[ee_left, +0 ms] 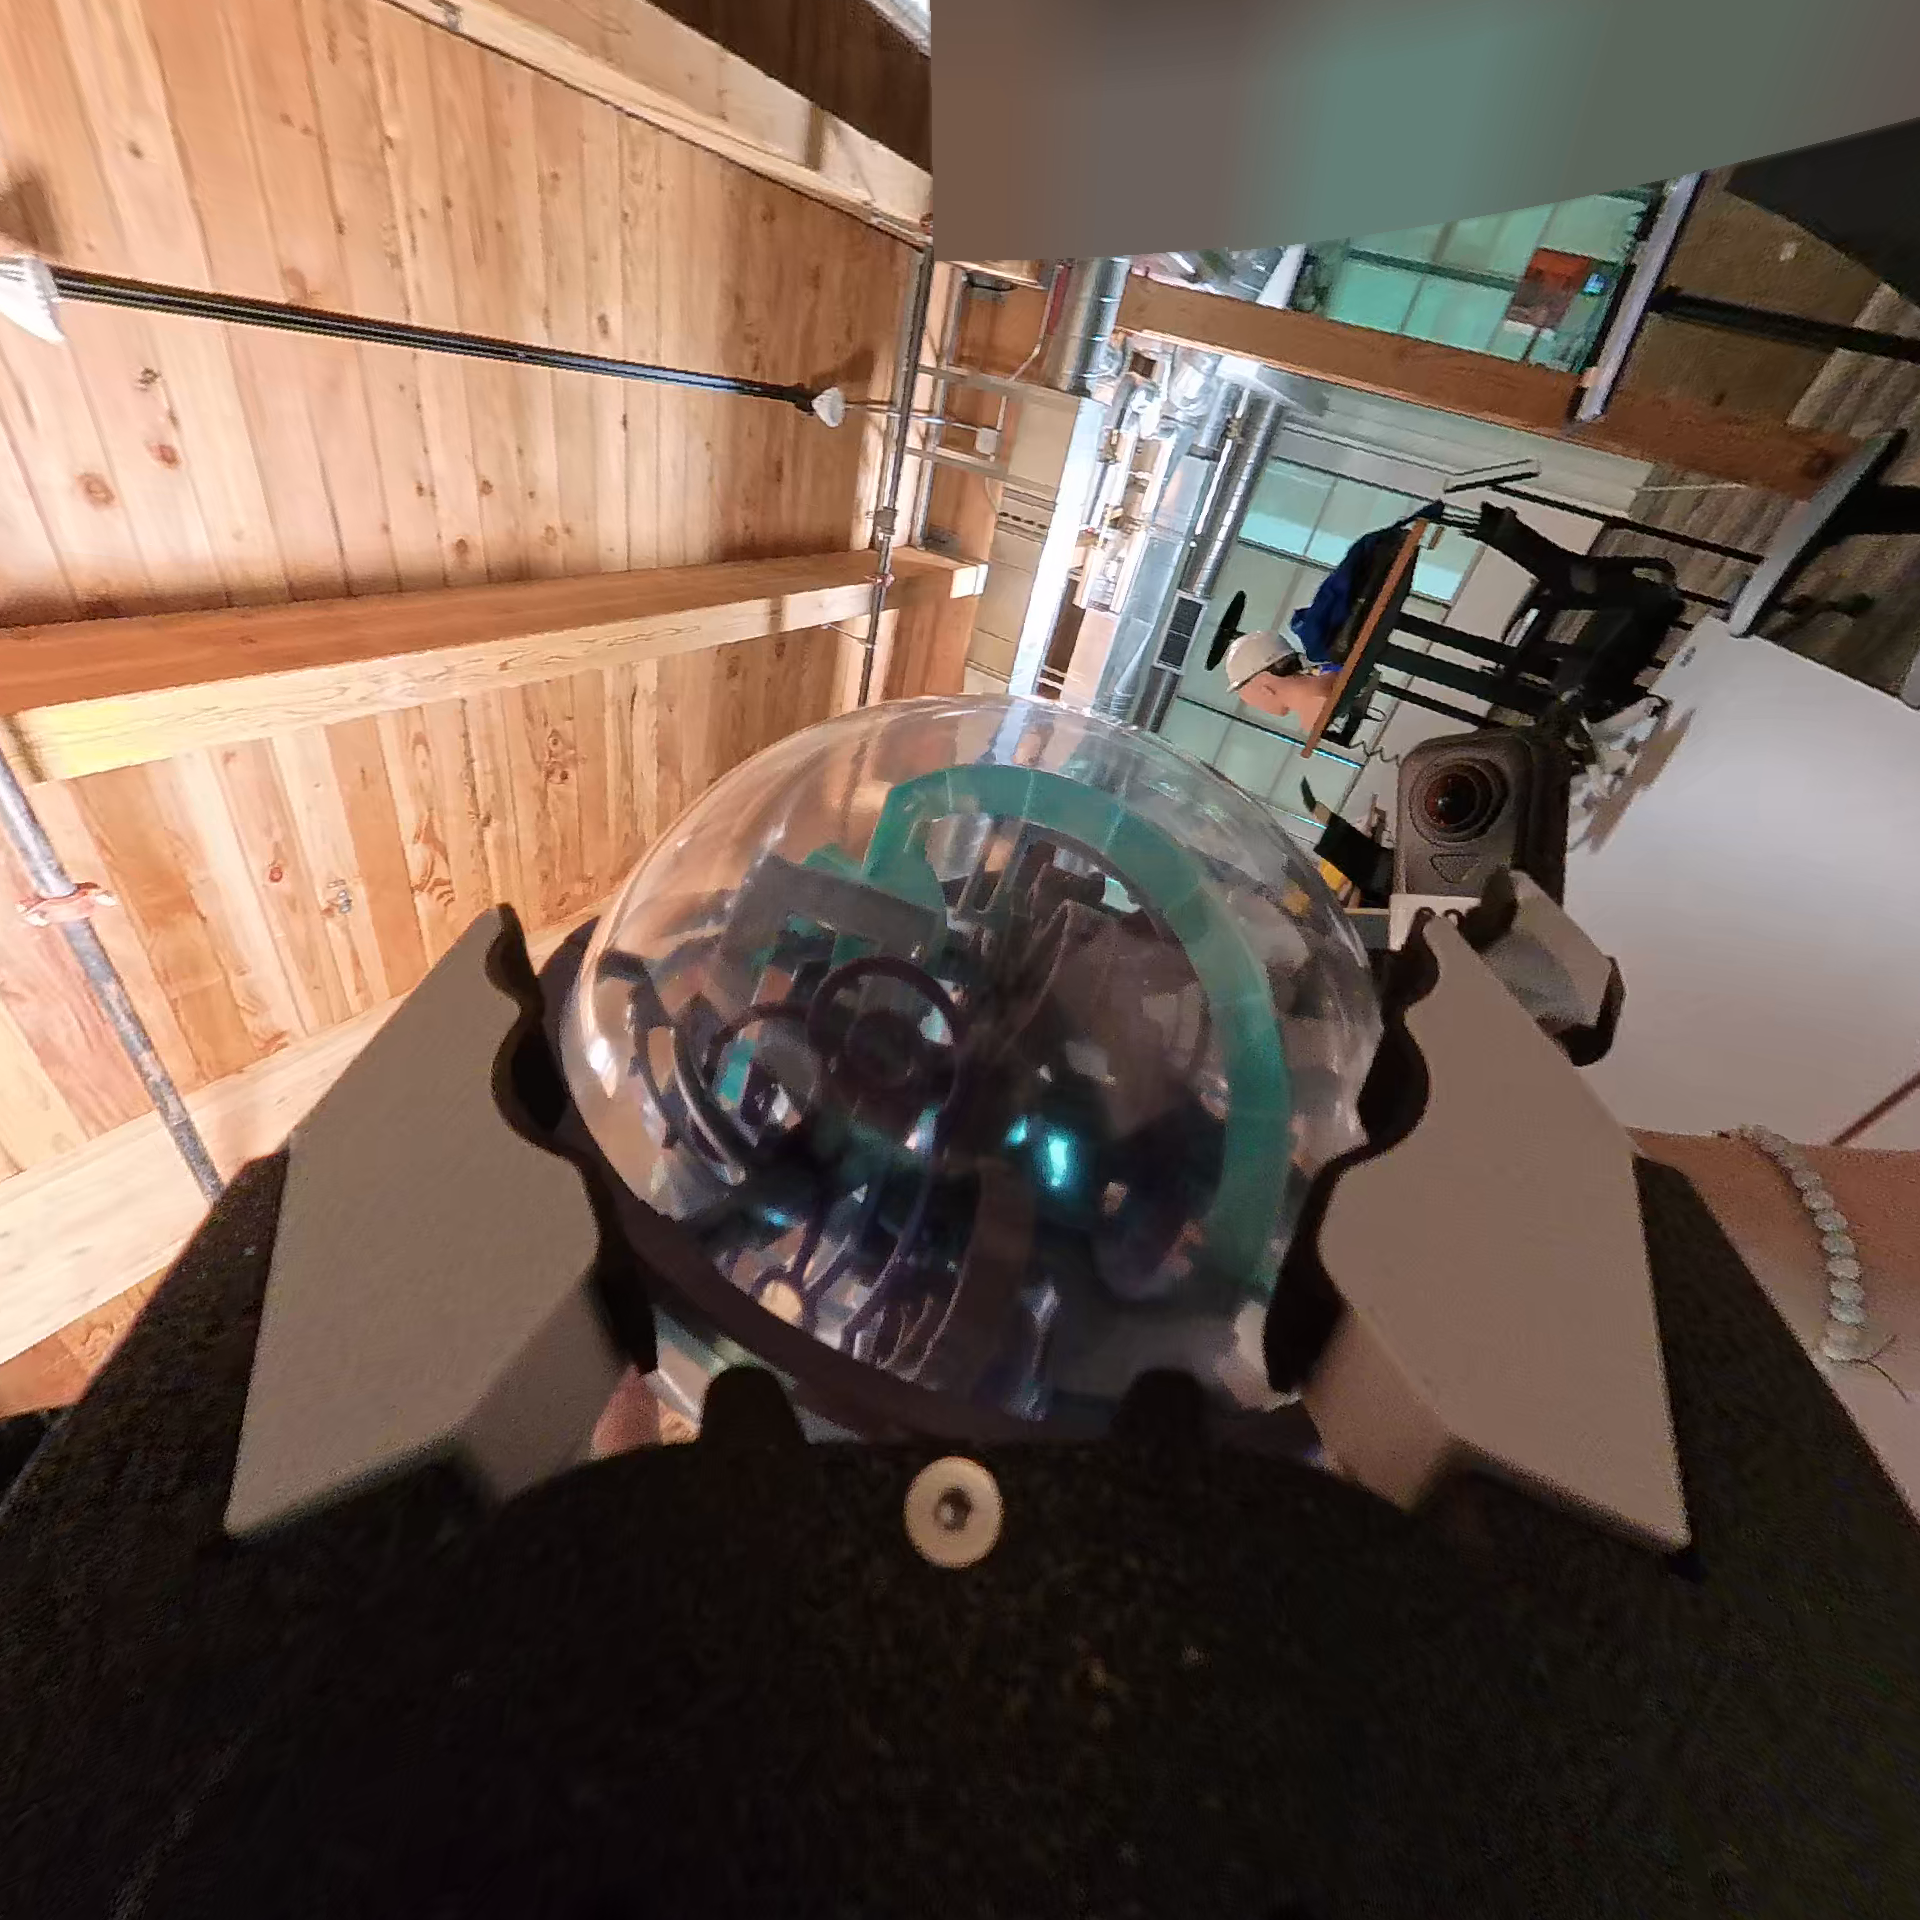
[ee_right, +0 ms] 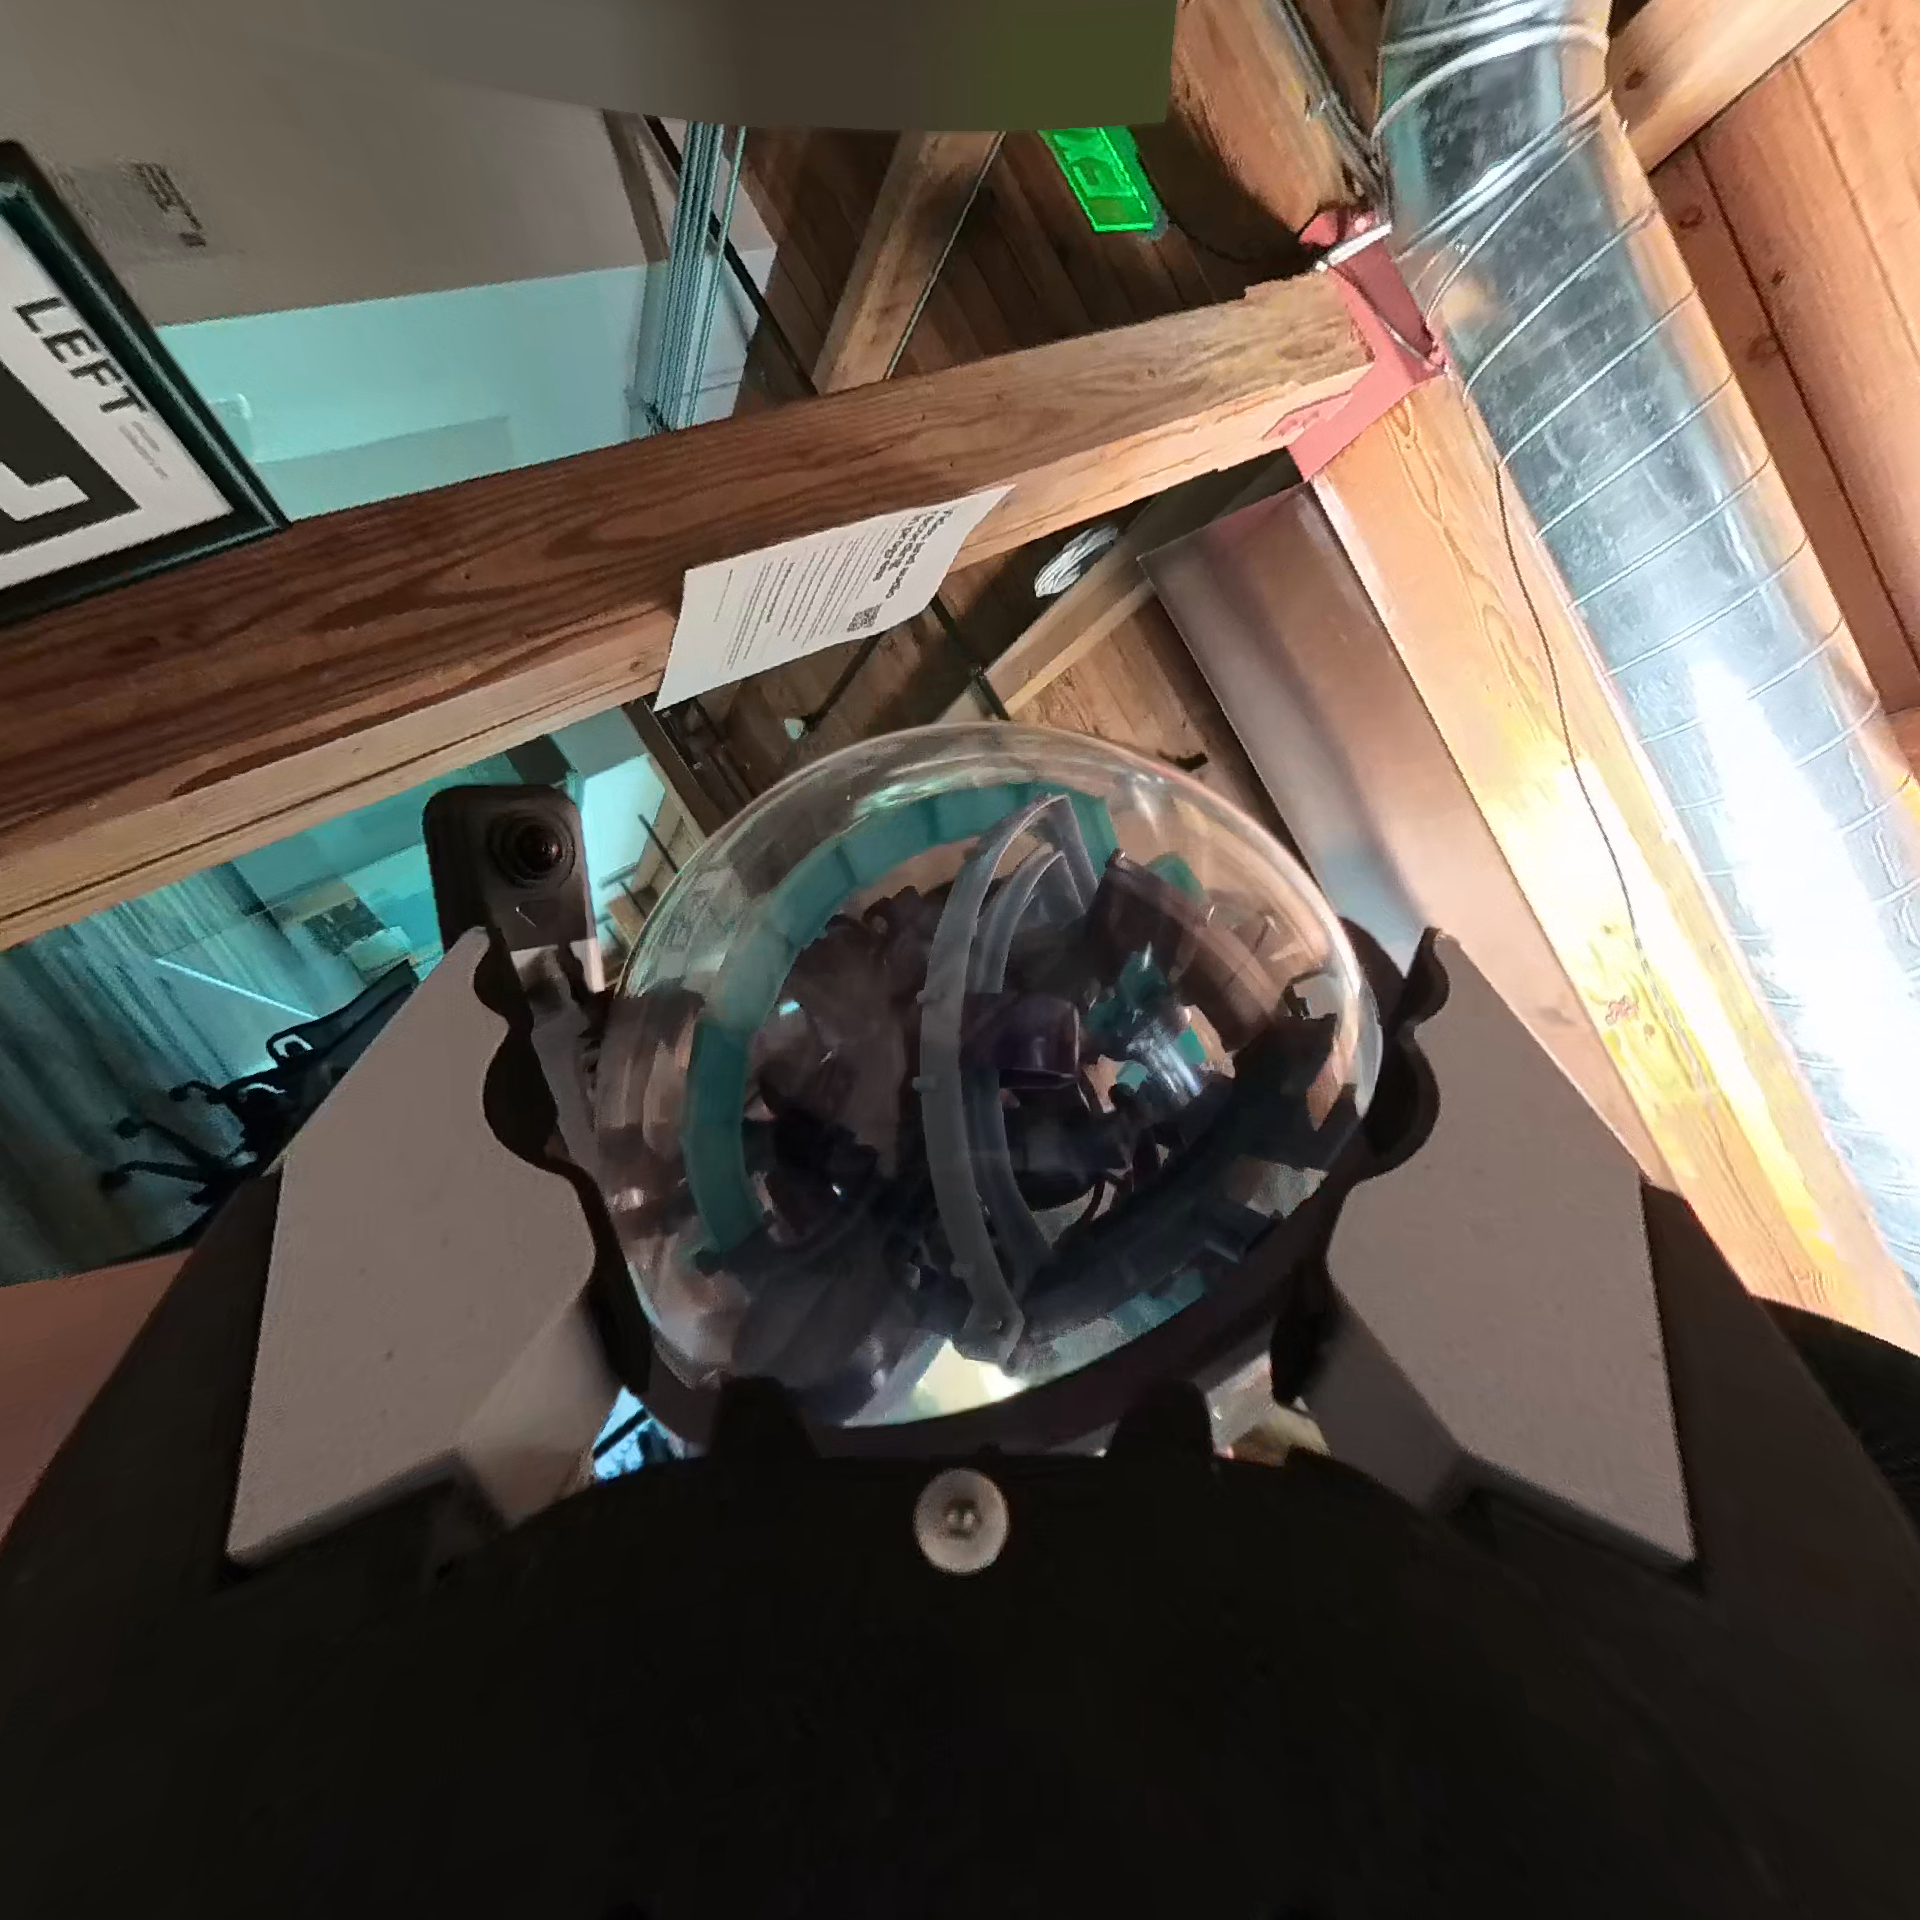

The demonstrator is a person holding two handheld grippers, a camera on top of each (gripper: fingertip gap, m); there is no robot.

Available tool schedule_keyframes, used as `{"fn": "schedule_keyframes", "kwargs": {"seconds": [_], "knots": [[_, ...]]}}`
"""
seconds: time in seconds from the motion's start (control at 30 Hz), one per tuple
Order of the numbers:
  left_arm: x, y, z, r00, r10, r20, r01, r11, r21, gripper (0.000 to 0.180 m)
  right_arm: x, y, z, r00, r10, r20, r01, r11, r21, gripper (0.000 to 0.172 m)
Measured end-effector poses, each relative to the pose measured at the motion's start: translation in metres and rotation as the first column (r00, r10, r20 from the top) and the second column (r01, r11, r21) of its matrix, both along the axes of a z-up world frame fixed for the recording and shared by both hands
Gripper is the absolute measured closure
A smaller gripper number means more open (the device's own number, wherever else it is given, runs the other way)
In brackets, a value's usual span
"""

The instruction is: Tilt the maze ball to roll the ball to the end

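**Maze ball held up between two grippers, tilted toward the ceiling**

Closest in each wrist view: the clear maze ball (ee_left: 977, 1049) fills the space between that gripper's grey fingers (ee_left: 416, 1195). The left gripper (ee_left: 961, 997) has its jaws spread wide around the globe, dark scalloped pads snug against both flanks. The right gripper (ee_right: 961, 1018) does the same from another side, fingers (ee_right: 416, 1195) wide and pressed to the shell. Two clamps on one sphere likely give control over tilt in any direction, which the task calls for.

Inside the maze ball: a teal ring track, grey rails, dark purple wheels and ramps. The small rolling ball is not clear to me in either view, so progress cannot be judged.

Just beside the maze ball, the opposite gripper's camera (ee_left: 1465, 810) shows at its edge, confirming both tools meet on it.

Beyond the maze ball: plank ceiling (ee_left: 416, 416) and beams, a metal duct (ee_right: 1621, 520), a paper sheet (ee_right: 831, 592) on a beam. Both cameras look upward, so the globe is raised and tipped steeply.
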State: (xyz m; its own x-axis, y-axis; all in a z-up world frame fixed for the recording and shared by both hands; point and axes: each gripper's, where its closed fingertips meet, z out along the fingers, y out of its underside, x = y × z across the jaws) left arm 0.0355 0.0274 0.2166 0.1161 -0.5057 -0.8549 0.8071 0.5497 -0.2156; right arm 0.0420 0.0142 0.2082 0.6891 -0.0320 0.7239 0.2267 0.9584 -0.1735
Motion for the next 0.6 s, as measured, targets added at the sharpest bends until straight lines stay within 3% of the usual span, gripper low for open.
{"fn": "schedule_keyframes", "kwargs": {"seconds": [0.2,0.37,0.6], "knots": [[-0.004,-0.001,-0.002,1.000,-0.001,0.029,0.002,1.000,-0.020,0.028,-0.011,-0.008,0.013,0.999,-0.045,0.002,0.045,0.998,-0.046,0.017],[-0.011,-0.011,-0.004,0.999,-0.009,0.052,0.008,1.000,0.015,0.027,-0.024,-0.012,0.007,0.981,-0.170,0.090,0.169,0.985,0.012,0.018],[-0.023,-0.028,0.001,0.996,-0.053,0.076,0.048,0.997,0.059,0.026,-0.041,-0.036,0.008,0.970,-0.207,0.124,0.189,0.971,0.147,0.017]]}}
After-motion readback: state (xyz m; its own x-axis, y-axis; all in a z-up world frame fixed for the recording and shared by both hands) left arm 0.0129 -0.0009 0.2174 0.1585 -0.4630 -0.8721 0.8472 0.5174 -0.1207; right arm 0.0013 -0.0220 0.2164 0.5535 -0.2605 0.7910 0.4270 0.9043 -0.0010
